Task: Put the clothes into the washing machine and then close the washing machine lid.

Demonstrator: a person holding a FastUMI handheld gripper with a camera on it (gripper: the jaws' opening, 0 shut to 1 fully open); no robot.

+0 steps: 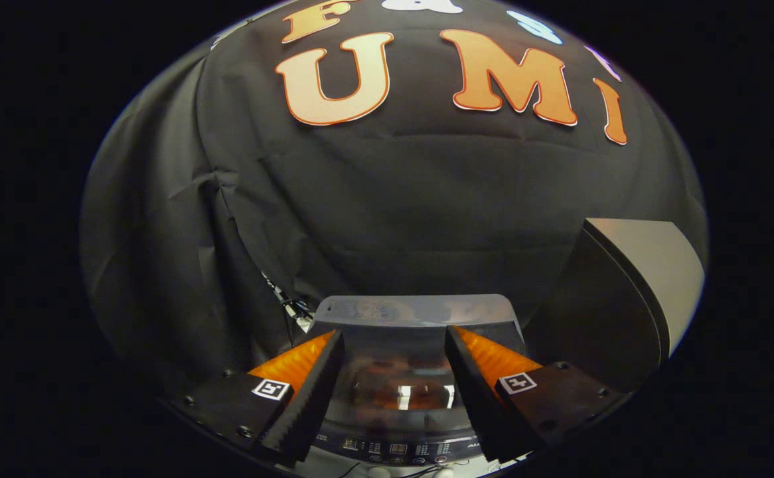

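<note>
Below the spread fingers, a top-loading washing machine [413, 318] sits low against the booth's black cloth wall [393, 219], its lid [400, 392] lying flat and closed, the glossy panel throwing back a bright glare; whether clothes lie beneath it cannot be told from the reflections. A strip of buttons, the control panel [400, 450], runs along the machine's near edge, just under the fingertips. The gripper [393, 345] hangs above the lid with its two fingers held wide apart, nothing between them, the lid showing through the gap. To the right of the machine, near the right finger, stands a dark box [599, 318] with a pale face [659, 265] turned toward the right. To the left, some cables [292, 309] trail down the cloth beside the machine's far corner
</note>
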